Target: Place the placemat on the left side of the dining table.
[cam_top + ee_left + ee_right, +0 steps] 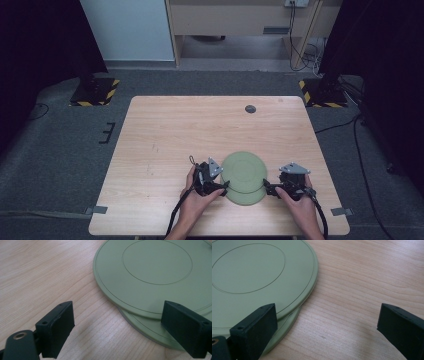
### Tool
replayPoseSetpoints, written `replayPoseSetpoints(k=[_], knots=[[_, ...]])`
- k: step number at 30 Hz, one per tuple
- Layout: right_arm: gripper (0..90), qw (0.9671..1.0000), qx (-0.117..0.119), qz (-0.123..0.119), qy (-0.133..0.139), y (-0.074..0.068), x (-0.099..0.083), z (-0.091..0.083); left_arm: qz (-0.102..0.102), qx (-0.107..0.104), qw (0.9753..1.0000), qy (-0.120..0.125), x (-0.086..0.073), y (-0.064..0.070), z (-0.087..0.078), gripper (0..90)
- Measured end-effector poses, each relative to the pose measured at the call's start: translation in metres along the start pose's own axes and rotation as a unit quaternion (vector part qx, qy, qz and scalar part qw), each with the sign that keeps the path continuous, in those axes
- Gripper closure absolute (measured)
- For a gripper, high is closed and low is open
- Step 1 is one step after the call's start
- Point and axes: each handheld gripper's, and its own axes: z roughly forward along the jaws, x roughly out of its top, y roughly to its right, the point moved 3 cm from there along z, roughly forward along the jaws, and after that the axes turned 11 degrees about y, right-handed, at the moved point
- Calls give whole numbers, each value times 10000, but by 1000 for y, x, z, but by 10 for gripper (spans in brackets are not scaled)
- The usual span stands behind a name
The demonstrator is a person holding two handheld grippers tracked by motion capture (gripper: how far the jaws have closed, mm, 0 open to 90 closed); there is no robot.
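Two pale green plates lie stacked and offset near the table's front edge: the upper plate (243,169) rests partly on the lower plate (246,198). My left gripper (224,188) is at the stack's left rim, held by a hand, and stands open. In the left gripper view the upper plate (155,272) overlaps the lower plate (150,331), and the left gripper (120,325) has its right jaw over the rims. My right gripper (268,188) is open at the right rim. In the right gripper view the right gripper (328,327) has its left jaw over the upper plate (257,277) and lower plate (288,323).
The wooden table (165,135) has a dark round grommet (250,109) near its far edge. Grey tape tabs (99,210) mark the front corners. Striped stand bases (94,92) sit on the carpet beyond the table's far corners.
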Motion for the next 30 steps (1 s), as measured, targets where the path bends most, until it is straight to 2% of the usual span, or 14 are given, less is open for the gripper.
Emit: replayPoseSetpoints(k=[5,15,17,21,30], knots=[[52,10000,16,-1,6,0,0,-1,-68,-34,10000,3,0,-2,1,113],[42,10000,15,15,17,-1,1,2,-63,-25,10000,-37,4,-5,4,122],[48,10000,48,4,18,-1,1,0,-86,-52,9999,21,5,-5,3,134],[40,10000,63,-5,6,-2,0,1,-144,-99,9997,149,14,-6,1,141],[24,10000,56,-2,4,-1,1,2,-260,-158,9994,175,34,-13,12,161]])
